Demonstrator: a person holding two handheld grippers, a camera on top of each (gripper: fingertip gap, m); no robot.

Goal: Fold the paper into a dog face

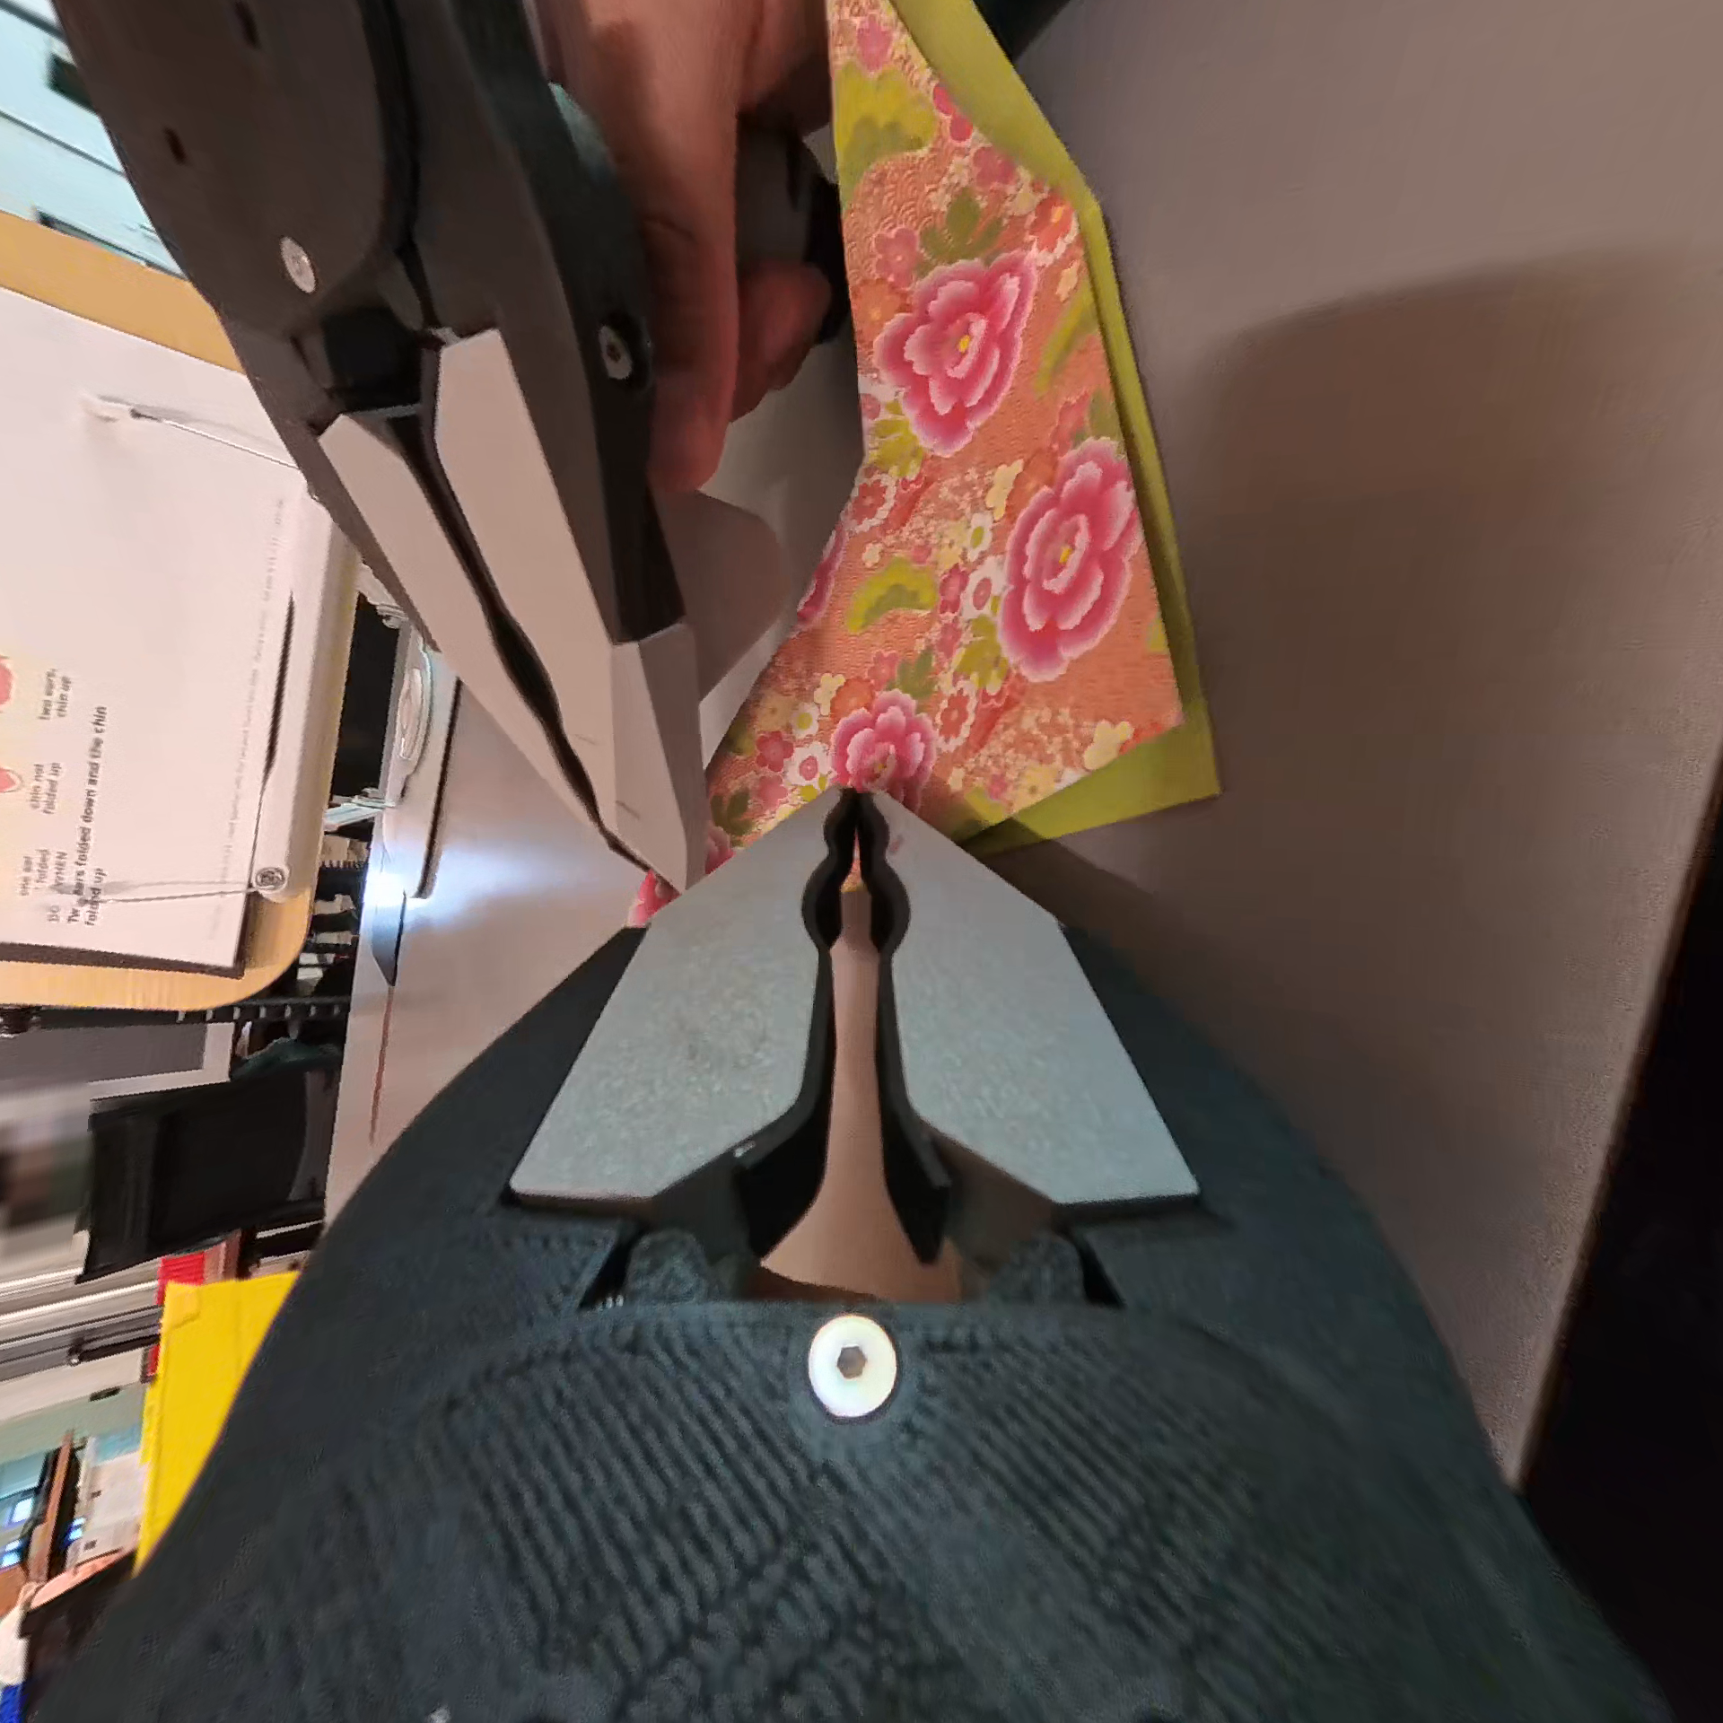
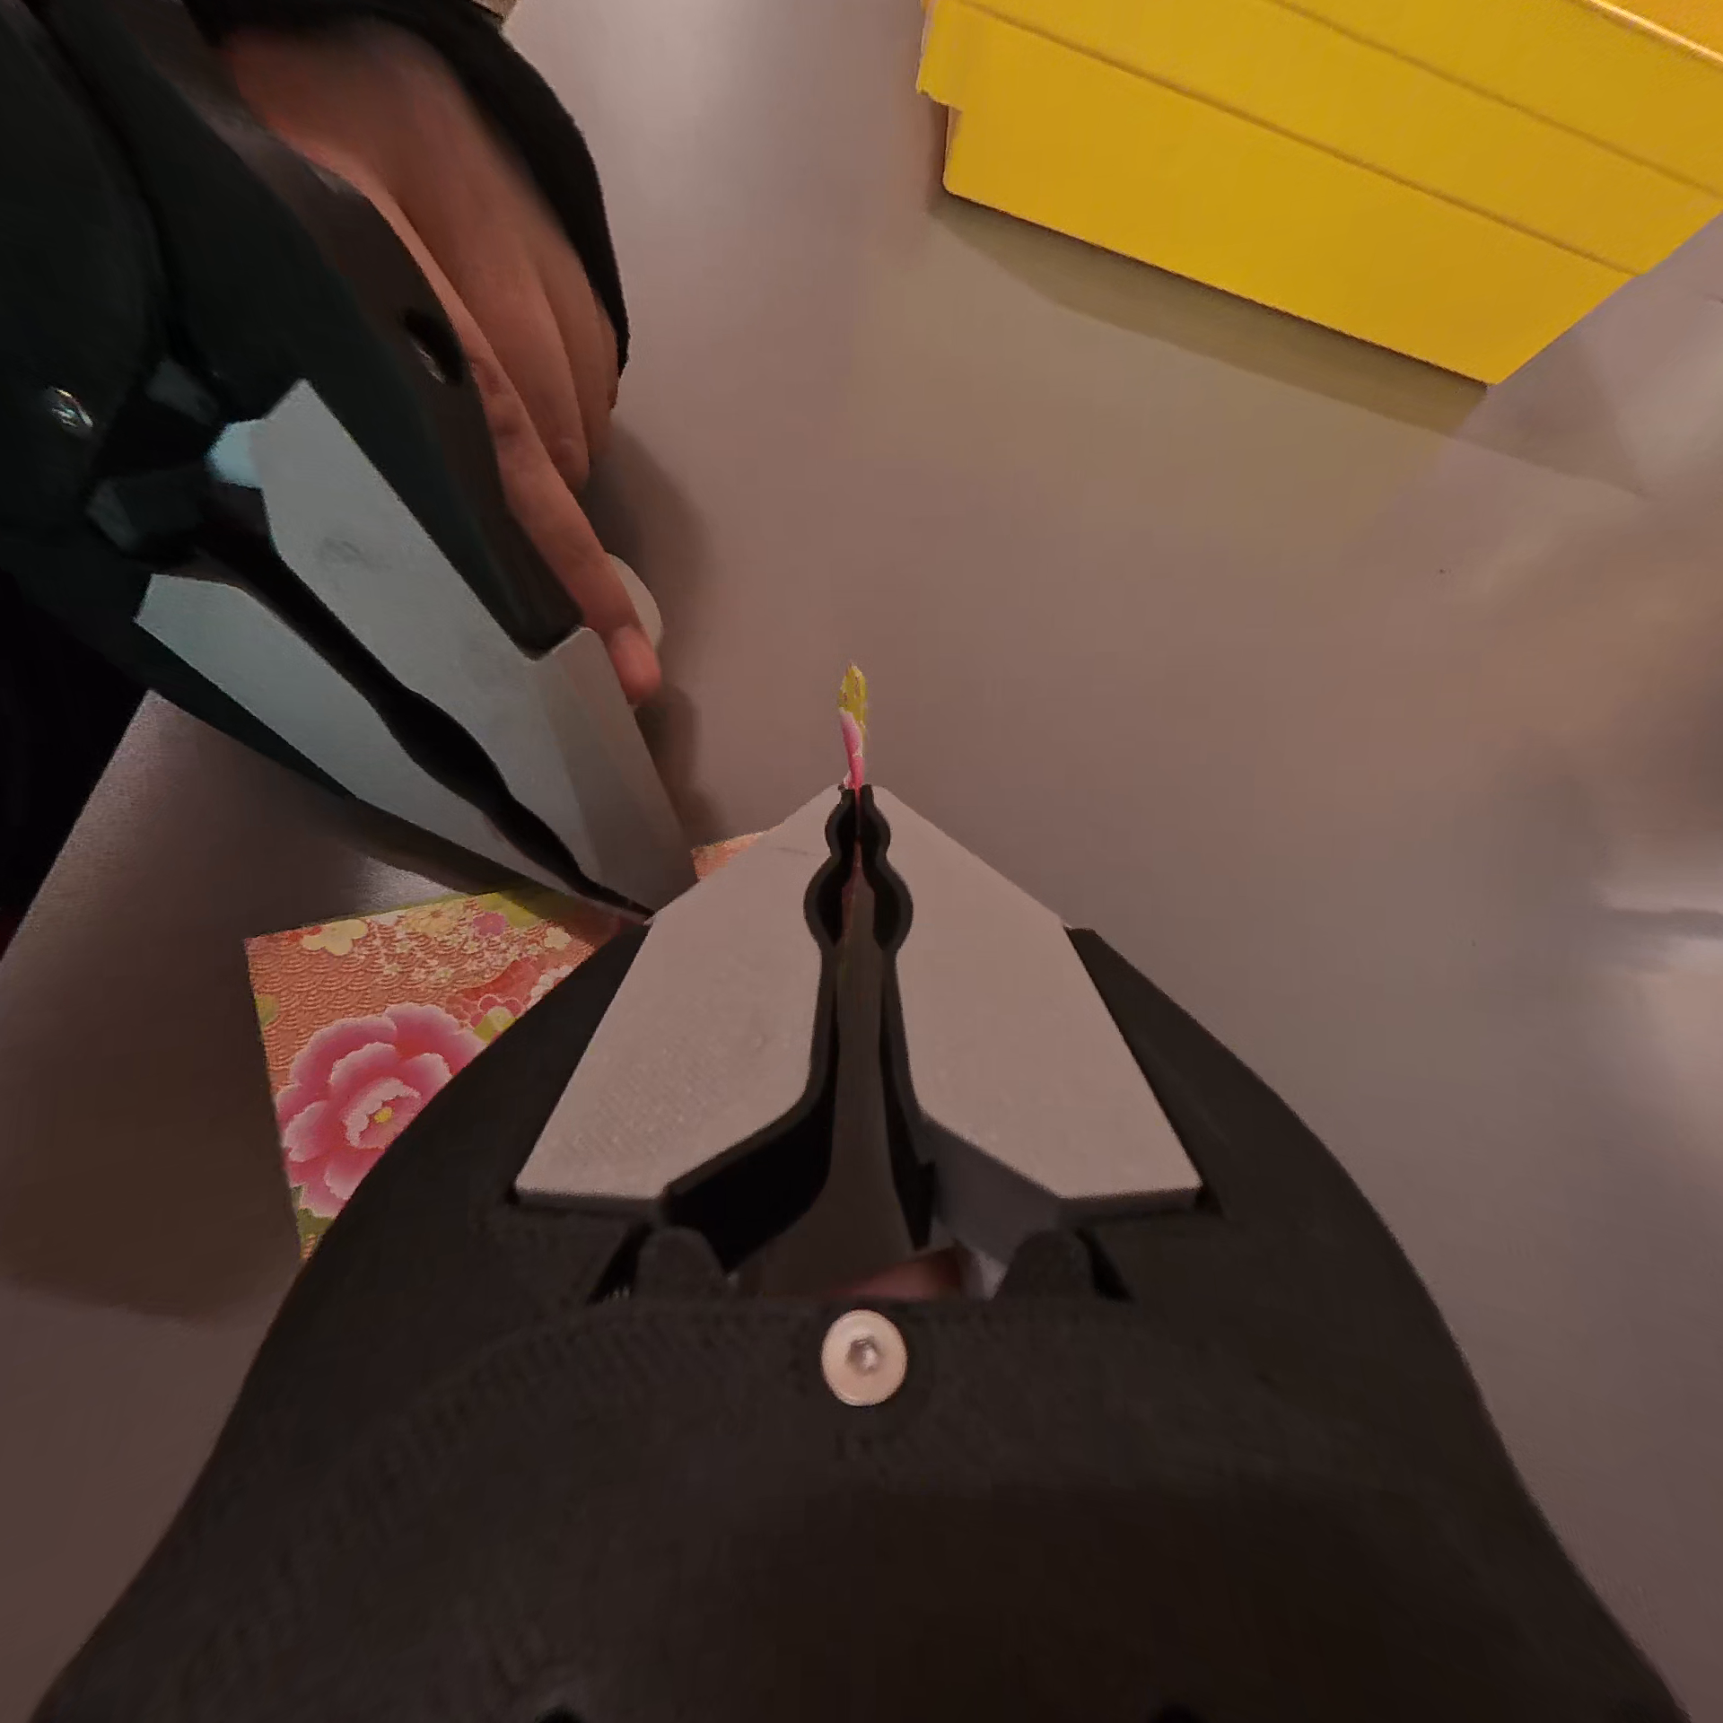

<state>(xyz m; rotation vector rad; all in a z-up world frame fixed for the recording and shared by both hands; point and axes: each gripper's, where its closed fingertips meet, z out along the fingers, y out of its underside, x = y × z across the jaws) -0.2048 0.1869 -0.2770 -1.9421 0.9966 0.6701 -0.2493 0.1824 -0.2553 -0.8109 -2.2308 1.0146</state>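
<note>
The floral paper [image 1: 988,522] lay folded on the grey table [image 1: 1399,466]; the left gripper [image 1: 853,804] pinched its edge, jaws closed; the right gripper [image 2: 853,792] clamped a raised flap; judged best, crease slowly, keeping edges aligned.

Left wrist view: rolled sideways, looks along its own jaws, close above the grey surface [image 1: 1399,466]. Right wrist view: upright, equally close, facing a yellow box [image 2: 1305,186]. Shared region: the floral paper [image 1: 979,485] [image 2: 373,1054], and each view catches the opposite gripper.
</note>
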